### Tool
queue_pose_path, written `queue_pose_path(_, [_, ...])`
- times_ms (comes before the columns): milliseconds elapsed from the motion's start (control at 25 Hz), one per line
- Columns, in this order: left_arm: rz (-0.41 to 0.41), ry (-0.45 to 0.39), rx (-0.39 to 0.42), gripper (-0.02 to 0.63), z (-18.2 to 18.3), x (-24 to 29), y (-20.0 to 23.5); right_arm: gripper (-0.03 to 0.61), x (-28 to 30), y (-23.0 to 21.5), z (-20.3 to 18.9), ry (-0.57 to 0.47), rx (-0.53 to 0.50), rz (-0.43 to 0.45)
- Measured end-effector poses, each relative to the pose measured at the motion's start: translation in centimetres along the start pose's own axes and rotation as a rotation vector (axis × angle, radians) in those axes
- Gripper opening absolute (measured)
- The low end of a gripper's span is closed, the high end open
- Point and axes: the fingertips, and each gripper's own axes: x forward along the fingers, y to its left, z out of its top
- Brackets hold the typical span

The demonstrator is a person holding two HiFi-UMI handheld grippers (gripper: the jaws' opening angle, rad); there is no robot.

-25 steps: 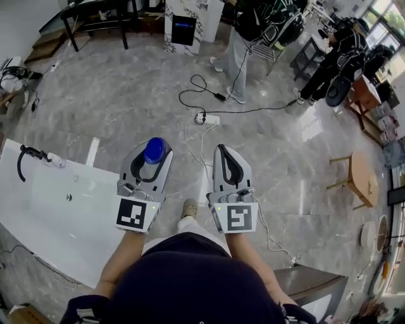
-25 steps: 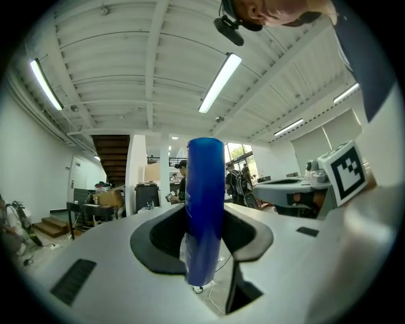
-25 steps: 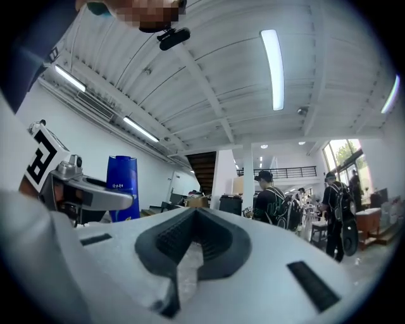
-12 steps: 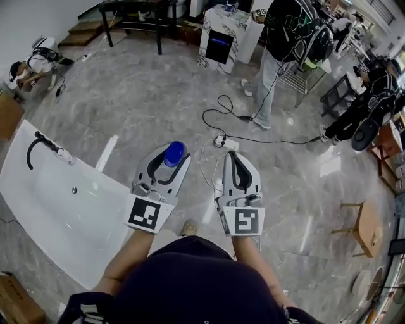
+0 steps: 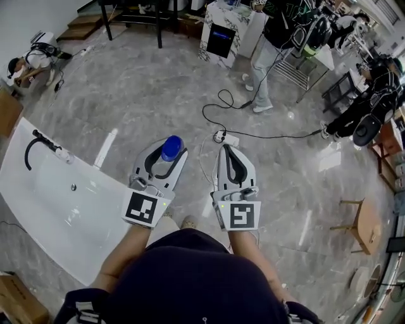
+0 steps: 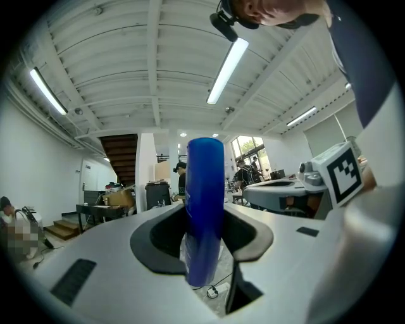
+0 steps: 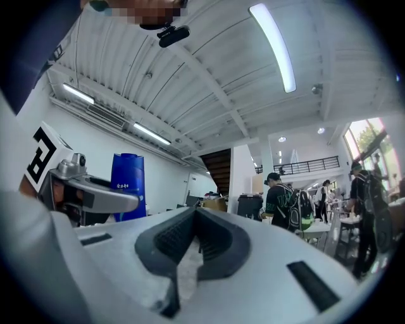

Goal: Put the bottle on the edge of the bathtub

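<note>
Left gripper: clamped on the bottle, both pads pressing its blue sides partway up. Right gripper: jaws together, nothing between.

Bottle upright, long axis vertical and crosswise to the jaws, top end up, seen end-on as a blue disc in the head view. Held in the air over the floor, just right of the tub. Near the rim, but not above it and not touching.

Tub rim running diagonally from the black tap at far left down toward the bottom edge of the head view. Flat white ledge along the near side, bare. Open floor ahead and to the left, between tub and black table. Power strip on the floor just ahead of the right gripper's tips. Bystander well beyond, beside a cabinet.

Against a second ago: same grip, same upright bottle, grippers side by side as before. Cabinet and bystander shifted right in the head view, and more of the tub's far end showing.
</note>
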Motion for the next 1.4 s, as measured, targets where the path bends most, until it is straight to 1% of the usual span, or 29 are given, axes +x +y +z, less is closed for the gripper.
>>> queue_pose_path(120, [-0.011, 0.003, 0.0, 0.155, -0.4, 0.6, 0.5, 0.0, 0.5, -0.5, -0.1, -0.003, -0.002, -0.027])
queue_pose_path(240, [-0.02, 0.002, -0.004, 0.155, -0.5, 1.5, 0.9, 0.0, 0.9, -1.3, -0.5, 0.027, 0.003, -0.063])
queue_pose_path(360, [-0.028, 0.016, 0.0, 0.155, -0.6, 2.2, 1.2, 0.0, 1.4, -1.4, -1.1, 0.019, -0.005, -0.052])
queue_pose_path(480, [-0.037, 0.004, 0.006, 0.155, -0.5, 2.9, 1.0, 0.0, 1.6, -1.8, -1.6, 0.022, 0.005, -0.06])
queue_pose_path(600, [-0.019, -0.001, 0.003, 0.155, -0.5, 3.1, 1.4, 0.0, 1.8, -2.1, -1.8, 0.045, 0.017, -0.072])
queue_pose_path(680, [0.005, -0.003, 0.005, 0.155, -0.6, 2.9, 1.7, 0.0, 2.2, -1.8, -1.9, 0.036, 0.022, -0.044])
queue_pose_path(760, [0.044, -0.005, 0.009, 0.155, -1.1, 2.4, 2.5, 0.0, 3.1, -0.8, -2.3, 0.024, 0.022, 0.001])
queue_pose_path(840, [0.098, -0.001, 0.008, 0.155, -1.9, 1.2, 4.3, 0.0, 4.6, 0.9, -2.7, 0.03, 0.024, 0.04])
queue_pose_path(920, [0.151, 0.005, 0.001, 0.155, -2.6, -0.4, 6.6, 0.0, 6.3, 3.5, -2.7, 0.016, 0.029, 0.087])
queue_pose_path(1040, [0.237, 0.008, 0.004, 0.156, -3.1, -3.2, 9.9, 0.0, 8.6, 7.7, -2.4, -0.032, 0.038, 0.186])
queue_pose_path(1280, [0.46, 0.039, 0.015, 0.155, -4.3, -10.0, 14.8, 0.0, 11.8, 15.3, -2.2, -0.064, 0.069, 0.386])
queue_pose_path(1400, [0.579, 0.057, 0.011, 0.155, -3.9, -13.3, 17.5, 0.0, 13.5, 19.0, -0.8, -0.089, 0.081, 0.486])
